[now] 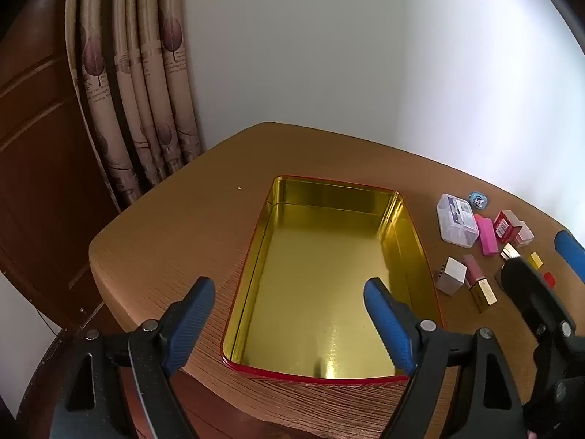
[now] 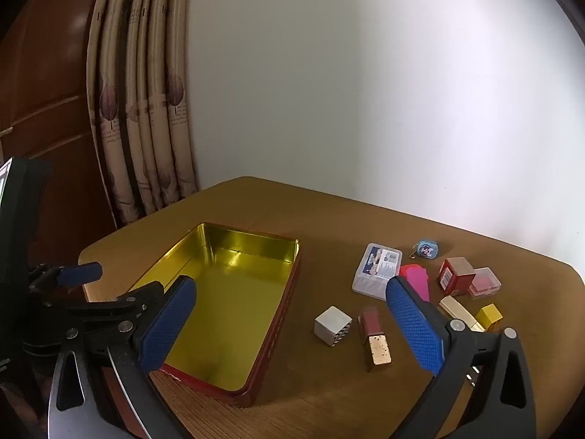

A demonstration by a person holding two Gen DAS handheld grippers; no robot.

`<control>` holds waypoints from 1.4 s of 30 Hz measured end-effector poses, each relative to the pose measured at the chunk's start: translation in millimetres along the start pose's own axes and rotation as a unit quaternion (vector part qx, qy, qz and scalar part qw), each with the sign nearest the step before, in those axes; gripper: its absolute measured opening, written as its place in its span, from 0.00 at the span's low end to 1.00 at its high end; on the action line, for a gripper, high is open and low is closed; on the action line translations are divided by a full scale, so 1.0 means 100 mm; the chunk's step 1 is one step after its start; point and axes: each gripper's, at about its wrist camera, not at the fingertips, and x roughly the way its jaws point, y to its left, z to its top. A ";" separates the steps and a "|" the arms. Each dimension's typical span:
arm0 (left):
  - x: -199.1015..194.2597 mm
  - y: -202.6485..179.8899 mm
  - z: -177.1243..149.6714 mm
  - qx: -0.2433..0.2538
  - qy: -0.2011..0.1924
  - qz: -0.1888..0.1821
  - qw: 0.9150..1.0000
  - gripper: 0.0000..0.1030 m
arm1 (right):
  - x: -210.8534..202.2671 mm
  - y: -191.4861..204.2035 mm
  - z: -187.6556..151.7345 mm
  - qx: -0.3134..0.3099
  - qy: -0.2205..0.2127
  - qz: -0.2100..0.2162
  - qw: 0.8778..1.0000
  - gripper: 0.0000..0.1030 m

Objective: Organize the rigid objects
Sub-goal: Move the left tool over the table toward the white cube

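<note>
Both grippers were spread wide with nothing in them. The left gripper hung over the near end of the gold-lined tin on the wooden table. The right gripper hovered near the clutter right of the tin: white cube, lipstick, clear plastic case, pink block, red box.

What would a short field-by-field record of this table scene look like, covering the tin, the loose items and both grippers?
container: open tin, gold inside, red outside, nothing in it
surface: wooden table
loose items: right of the tin, all on the table
nearest the tin: white cube, lipstick
further back: clear plastic case, blue keychain, red box
left gripper: open, above the tin's near end
right gripper: open, holding nothing
</note>
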 end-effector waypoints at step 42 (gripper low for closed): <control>0.04 -0.49 -0.18 0.091 0.014 0.008 0.996 0.83 | -0.34 -0.75 -0.20 0.044 -0.001 -0.050 0.998 1.00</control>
